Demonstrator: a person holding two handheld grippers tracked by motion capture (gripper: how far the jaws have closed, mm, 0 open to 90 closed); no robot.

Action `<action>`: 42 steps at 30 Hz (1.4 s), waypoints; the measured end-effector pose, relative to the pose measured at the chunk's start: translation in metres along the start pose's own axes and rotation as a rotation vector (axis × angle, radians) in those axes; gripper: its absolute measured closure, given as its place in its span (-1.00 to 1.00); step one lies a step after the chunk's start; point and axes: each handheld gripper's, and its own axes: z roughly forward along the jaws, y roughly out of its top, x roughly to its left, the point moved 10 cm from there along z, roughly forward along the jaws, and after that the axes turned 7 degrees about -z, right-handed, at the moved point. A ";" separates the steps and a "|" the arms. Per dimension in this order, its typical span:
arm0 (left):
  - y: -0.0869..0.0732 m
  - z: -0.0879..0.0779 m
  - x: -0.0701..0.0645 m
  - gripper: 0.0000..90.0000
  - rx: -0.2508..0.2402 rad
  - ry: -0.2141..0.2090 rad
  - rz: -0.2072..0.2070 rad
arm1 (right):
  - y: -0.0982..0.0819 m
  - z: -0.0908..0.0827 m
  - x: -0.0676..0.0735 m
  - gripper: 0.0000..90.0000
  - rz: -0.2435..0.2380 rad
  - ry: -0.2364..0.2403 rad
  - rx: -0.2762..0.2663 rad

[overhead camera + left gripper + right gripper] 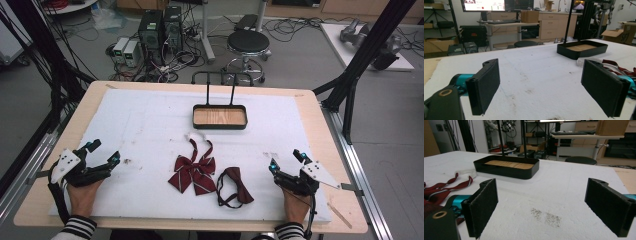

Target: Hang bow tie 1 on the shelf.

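Note:
A dark red striped bow tie with a white strap end lies at the middle of the white foam mat. Just right of it lies a plain dark red bow tie with a black loop strap. A black tray with a wooden floor stands beyond them, also seen in the left gripper view and the right gripper view. My left gripper rests open at the mat's left side. My right gripper rests open at the right. Nothing sits between either pair of jaws.
A black two-post stand rises behind the tray. The wooden table edge borders the mat. Dark frame posts stand at the right, a stool and computers on the floor behind. Dirt specks mark the mat.

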 end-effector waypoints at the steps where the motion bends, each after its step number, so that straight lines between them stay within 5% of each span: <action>1: 0.000 0.000 0.000 -0.65 0.000 0.000 -0.002 | 0.000 0.000 0.000 -0.76 0.003 0.000 0.001; 15: 0.000 0.001 0.000 -0.64 0.004 0.002 -0.002 | 0.000 0.000 0.001 -0.76 -0.010 -0.004 0.000; 28: 0.000 0.000 0.000 -0.64 0.001 0.000 0.000 | 0.000 0.002 -0.005 -0.76 0.055 0.016 0.023; 35: 0.000 0.000 0.000 -0.64 0.001 0.002 0.001 | 0.019 0.006 0.008 -0.76 0.032 0.122 0.029; 36: 0.000 0.000 0.000 -0.64 -0.001 0.000 -0.002 | 0.027 0.009 0.016 -0.76 0.008 0.178 0.051; 38: 0.000 0.000 0.000 -0.64 0.001 0.002 0.000 | 0.030 0.012 0.019 -0.76 -0.014 0.197 0.059; 39: 0.000 0.000 0.000 -0.64 0.000 0.002 -0.004 | 0.038 0.017 0.030 -0.76 -0.050 0.250 0.085; 42: 0.000 0.000 0.000 -0.64 -0.004 0.000 -0.007 | 0.045 0.023 0.041 -0.76 -0.069 0.306 0.106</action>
